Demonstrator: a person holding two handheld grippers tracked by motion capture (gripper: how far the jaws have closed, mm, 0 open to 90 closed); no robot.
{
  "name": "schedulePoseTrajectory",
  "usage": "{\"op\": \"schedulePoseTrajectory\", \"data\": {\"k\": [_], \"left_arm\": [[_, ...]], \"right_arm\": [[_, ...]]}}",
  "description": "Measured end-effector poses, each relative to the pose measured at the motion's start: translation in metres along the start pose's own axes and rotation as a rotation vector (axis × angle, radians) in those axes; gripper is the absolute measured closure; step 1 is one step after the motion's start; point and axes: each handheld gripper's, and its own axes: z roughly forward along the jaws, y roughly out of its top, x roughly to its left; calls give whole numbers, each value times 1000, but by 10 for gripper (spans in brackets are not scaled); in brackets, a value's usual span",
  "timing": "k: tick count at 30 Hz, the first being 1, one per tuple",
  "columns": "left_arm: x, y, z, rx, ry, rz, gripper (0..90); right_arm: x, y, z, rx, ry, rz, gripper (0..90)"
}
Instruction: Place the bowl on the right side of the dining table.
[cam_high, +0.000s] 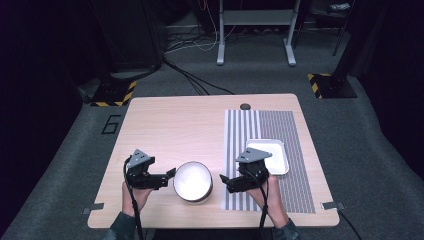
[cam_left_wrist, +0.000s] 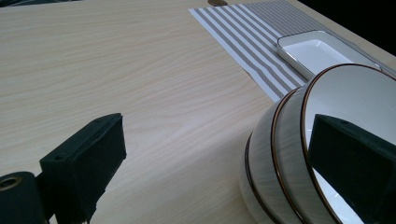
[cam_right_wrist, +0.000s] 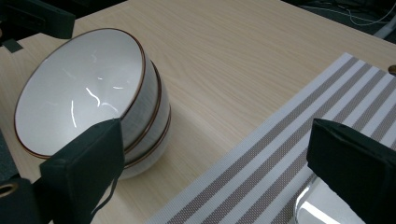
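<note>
Stack of three white bowls (cam_high: 193, 181) with brown rims sits on the wooden table (cam_high: 170, 125), just left of the striped placemat (cam_high: 270, 150). Left gripper (cam_high: 171, 174) is at the stack's left side, jaws apart, one jaw over the top bowl's rim. Right gripper (cam_high: 223, 180) is just right of the stack, jaws spread, holding nothing. White rectangular tray (cam_high: 272, 155) is on the placemat, right of the stack.

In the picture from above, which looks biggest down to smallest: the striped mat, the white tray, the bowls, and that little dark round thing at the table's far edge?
Largest to smallest in the high view:
1. Striped mat
2. White tray and stack of bowls: too alike to rank, and the right gripper hides part of the tray
3. Dark round thing
</note>
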Motion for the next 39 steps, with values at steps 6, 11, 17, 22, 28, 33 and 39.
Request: {"op": "schedulePoseTrajectory", "data": {"k": [6, 11, 17, 22, 28, 33, 39], "left_arm": [[-3, 1, 2, 1, -15, 4, 39], [-8, 1, 6, 9, -31, 15, 38], [-13, -1, 13, 24, -46, 19, 39], [-16, -5, 19, 45, -54, 25, 39], [-21, -11, 26, 81, -70, 38, 39], [-26, -17, 34, 115, -75, 61, 43], [-31, -23, 41, 144, -86, 72, 68]], "right_arm": [[10, 9, 6, -2, 22, -24, 38], [18, 13, 13, 4, 44, -34, 43], [28, 15, 26, 28, 59, -44, 65], [33, 15, 36, 43, 77, -50, 82], [39, 10, 47, 66, 88, -54, 103], [43, 6, 57, 90, 98, -54, 129], [40, 0, 72, 122, 101, -43, 193]]}}
